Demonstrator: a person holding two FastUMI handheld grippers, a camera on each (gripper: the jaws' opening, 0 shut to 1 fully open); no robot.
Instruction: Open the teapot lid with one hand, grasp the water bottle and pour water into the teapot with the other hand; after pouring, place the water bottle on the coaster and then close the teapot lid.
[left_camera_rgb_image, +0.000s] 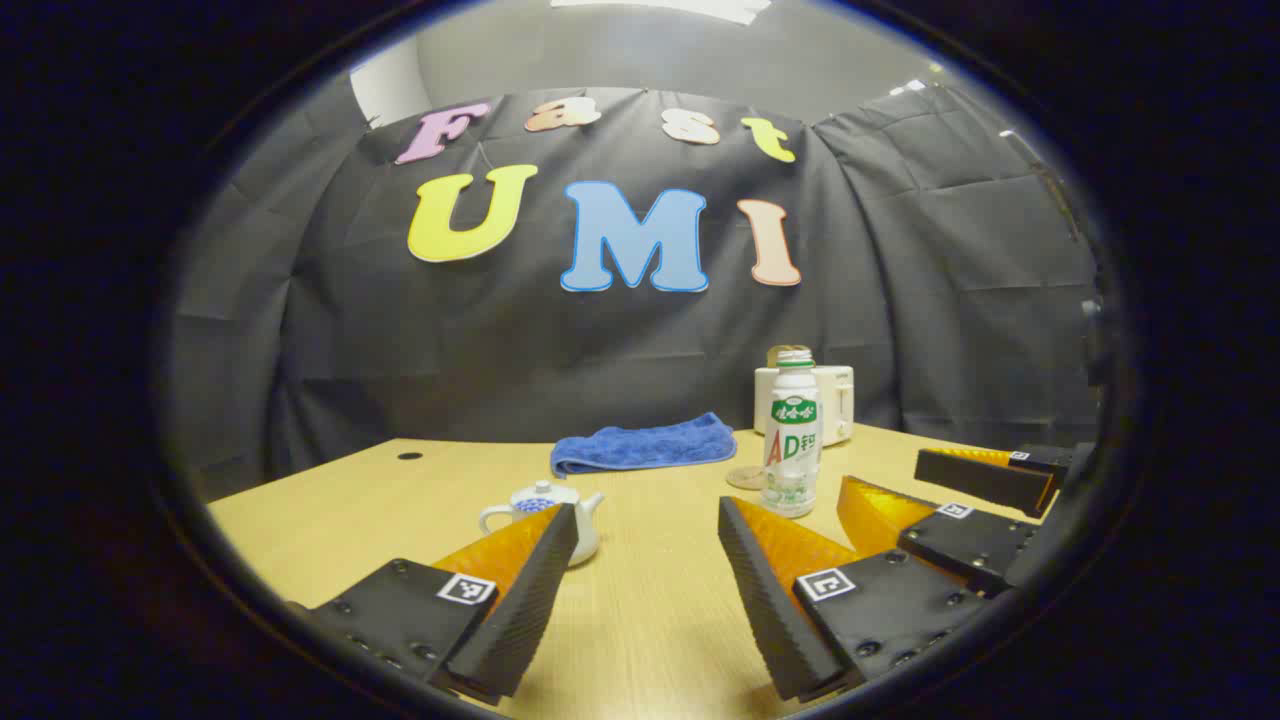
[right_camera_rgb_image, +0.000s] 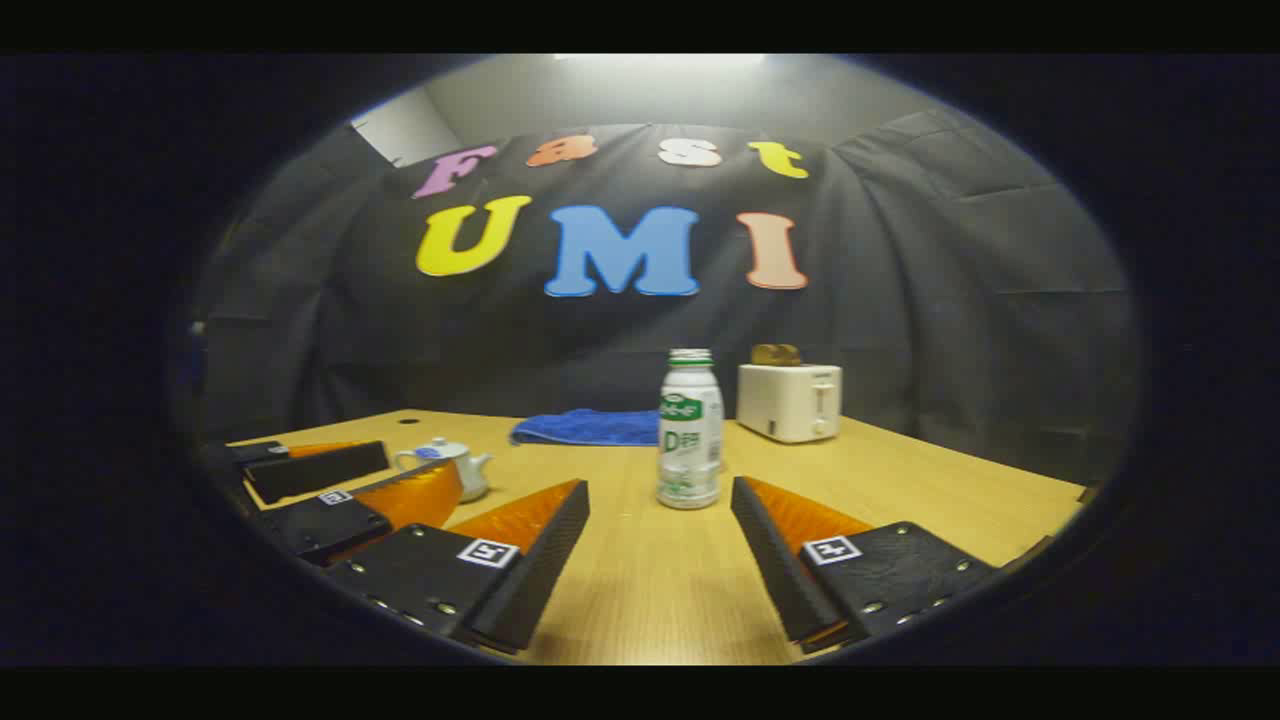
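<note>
A small white teapot (left_camera_rgb_image: 540, 510) with a blue-patterned lid on it stands on the wooden table (left_camera_rgb_image: 640, 600), just beyond the left finger of my left gripper (left_camera_rgb_image: 647, 512), which is open and holds nothing. A white water bottle (right_camera_rgb_image: 690, 430) with a green label stands upright a short way ahead of my right gripper (right_camera_rgb_image: 660, 492), also open and apart from it. In the left gripper view the bottle (left_camera_rgb_image: 792, 440) stands beside a round coaster (left_camera_rgb_image: 745, 477), and the right gripper (left_camera_rgb_image: 885, 475) hovers low to its right. The teapot (right_camera_rgb_image: 447, 463) sits partly behind the left gripper (right_camera_rgb_image: 420, 465).
A folded blue towel (left_camera_rgb_image: 645, 445) lies at the back of the table. A white toaster (right_camera_rgb_image: 790, 400) with toast in it stands at the back right, behind the bottle. A small dark hole (left_camera_rgb_image: 409, 456) marks the tabletop at the far left.
</note>
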